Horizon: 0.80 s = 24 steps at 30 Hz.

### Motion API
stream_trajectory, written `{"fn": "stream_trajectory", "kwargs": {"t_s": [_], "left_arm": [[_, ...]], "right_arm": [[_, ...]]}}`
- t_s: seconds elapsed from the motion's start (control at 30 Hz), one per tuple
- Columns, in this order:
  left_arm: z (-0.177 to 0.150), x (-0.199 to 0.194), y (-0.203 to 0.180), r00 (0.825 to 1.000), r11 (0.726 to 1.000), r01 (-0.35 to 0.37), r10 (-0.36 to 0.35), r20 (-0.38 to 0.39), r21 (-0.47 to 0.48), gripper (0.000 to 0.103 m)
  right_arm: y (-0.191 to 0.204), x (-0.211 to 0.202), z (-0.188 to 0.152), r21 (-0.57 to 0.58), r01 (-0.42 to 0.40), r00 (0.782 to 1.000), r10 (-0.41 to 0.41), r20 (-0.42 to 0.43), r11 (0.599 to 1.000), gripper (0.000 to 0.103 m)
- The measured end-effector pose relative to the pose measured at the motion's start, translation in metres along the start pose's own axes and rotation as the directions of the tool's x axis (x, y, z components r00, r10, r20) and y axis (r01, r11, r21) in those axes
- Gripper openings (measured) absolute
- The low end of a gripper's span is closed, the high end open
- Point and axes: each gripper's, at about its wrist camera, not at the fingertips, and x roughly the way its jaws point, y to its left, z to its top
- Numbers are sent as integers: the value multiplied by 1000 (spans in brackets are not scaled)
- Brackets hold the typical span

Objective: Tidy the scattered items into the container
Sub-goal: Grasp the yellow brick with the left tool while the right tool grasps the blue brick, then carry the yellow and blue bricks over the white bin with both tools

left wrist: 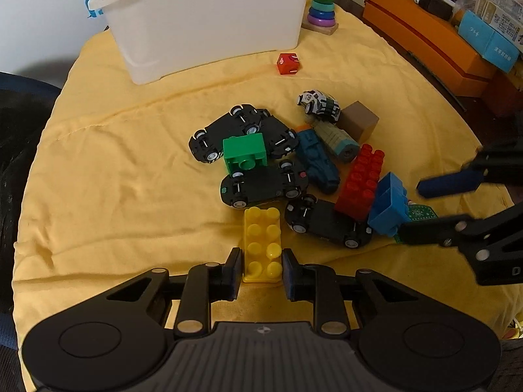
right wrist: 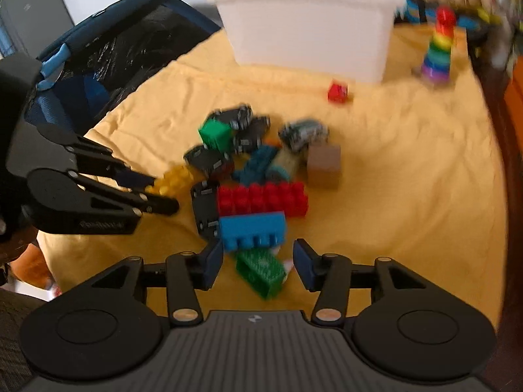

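A pile of toys lies on the yellow cloth (left wrist: 130,170): black toy cars (left wrist: 261,187), a green brick (left wrist: 245,153), a red brick (left wrist: 361,179), a blue brick (left wrist: 389,205). My left gripper (left wrist: 262,266) has its pads on both sides of a yellow brick (left wrist: 262,245) that rests on the cloth. My right gripper (right wrist: 258,259) is open around a dark green brick (right wrist: 260,269), just below the blue brick (right wrist: 251,228). The white bin (left wrist: 209,19) stands at the back and also shows in the right wrist view (right wrist: 310,23).
A red cube (left wrist: 288,64) lies near the bin. A rainbow ring stacker (left wrist: 322,3) stands right of it. An orange box (left wrist: 425,36) and clutter line the right edge. A dark chair (right wrist: 108,55) stands left of the table.
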Motion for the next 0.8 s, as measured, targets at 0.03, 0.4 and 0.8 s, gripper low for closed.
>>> {"fn": "stream_trajectory", "kwargs": {"t_s": [0.03, 0.4, 0.8], "left_arm": [[0, 0, 1, 1000, 1000, -2, 2, 0, 1, 28], [4, -10, 3, 999, 1000, -21, 21, 25, 9, 29], [8, -8, -1, 999, 999, -40, 39, 24, 18, 29]], "right_arm": [[-2, 3, 0, 24, -23, 1000, 23, -2, 999, 53], [1, -6, 8, -105, 83, 994, -76, 74, 991, 28], [7, -10, 13, -340, 212, 975, -177, 133, 916, 32]]}}
